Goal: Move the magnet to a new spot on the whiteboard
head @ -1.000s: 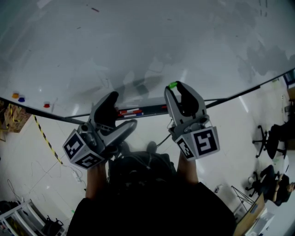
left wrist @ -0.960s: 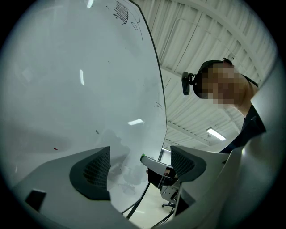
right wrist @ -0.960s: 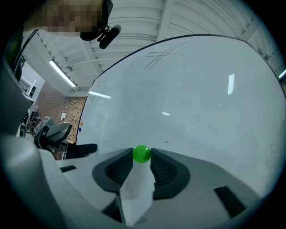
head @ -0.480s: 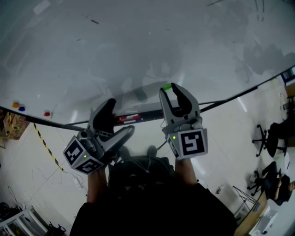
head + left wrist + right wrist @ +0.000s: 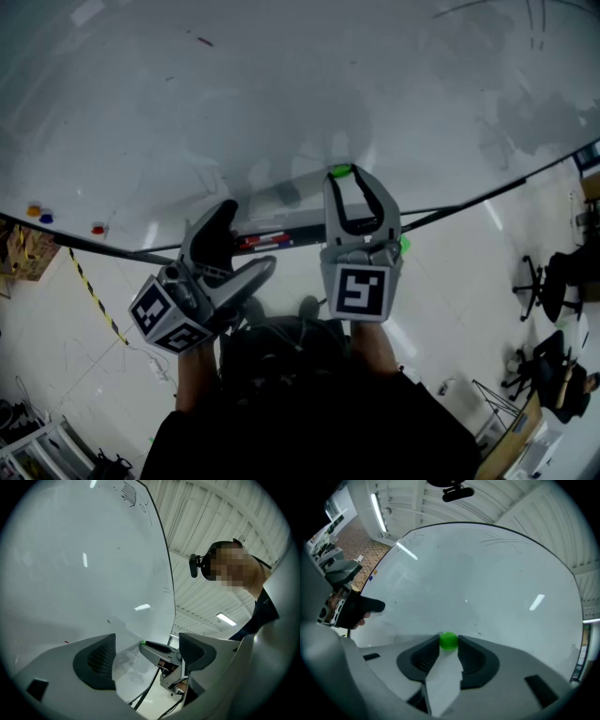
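Half remains: your right gripper (image 5: 449, 645) clamps the round green magnet (image 5: 449, 640) near the glossy white whiteboard's (image 5: 281, 94) six o'clock edge, unreleased; your left gripper (image 5: 146, 656) gapes empty.

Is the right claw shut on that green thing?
Shut on it: the right gripper squeezes the green magnet from both sides.

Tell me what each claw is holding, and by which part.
The right claw pinches the green magnet by its two sides, at the very tips of its jaws. The left claw stands open, holding nothing.
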### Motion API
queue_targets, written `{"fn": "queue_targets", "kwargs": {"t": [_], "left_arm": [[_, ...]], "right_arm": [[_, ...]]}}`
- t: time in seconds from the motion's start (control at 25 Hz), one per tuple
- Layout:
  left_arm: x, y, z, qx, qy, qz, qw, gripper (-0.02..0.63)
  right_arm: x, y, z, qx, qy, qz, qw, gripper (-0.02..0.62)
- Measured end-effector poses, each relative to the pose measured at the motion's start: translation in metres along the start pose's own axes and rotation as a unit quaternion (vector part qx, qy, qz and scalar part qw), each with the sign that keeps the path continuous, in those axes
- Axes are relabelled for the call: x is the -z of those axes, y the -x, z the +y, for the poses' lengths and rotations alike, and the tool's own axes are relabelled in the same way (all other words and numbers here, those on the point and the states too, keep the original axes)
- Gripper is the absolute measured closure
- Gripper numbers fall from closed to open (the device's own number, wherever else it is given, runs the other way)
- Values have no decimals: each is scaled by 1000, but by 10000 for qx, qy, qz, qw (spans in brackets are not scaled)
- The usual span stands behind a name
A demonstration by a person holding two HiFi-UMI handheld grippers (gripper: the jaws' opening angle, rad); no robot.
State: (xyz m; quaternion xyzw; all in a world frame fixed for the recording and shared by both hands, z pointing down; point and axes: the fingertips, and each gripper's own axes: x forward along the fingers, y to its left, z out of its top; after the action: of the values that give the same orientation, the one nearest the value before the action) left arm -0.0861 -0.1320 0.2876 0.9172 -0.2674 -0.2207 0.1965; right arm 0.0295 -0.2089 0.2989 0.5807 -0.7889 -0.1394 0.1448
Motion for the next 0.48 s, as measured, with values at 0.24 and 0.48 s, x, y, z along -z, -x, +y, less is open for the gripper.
{"fn": "queue_targets", "kwargs": {"t": [0.24, 0.48], "left_arm": [[0, 1, -1, 6, -6, 20, 10000, 192], [0, 1, -2, 11, -18, 21, 10000, 192]], "right_arm": [[1, -1, 1, 226, 119, -1, 9997, 443], [0, 0, 0, 151, -16, -73, 9999, 442]]}}
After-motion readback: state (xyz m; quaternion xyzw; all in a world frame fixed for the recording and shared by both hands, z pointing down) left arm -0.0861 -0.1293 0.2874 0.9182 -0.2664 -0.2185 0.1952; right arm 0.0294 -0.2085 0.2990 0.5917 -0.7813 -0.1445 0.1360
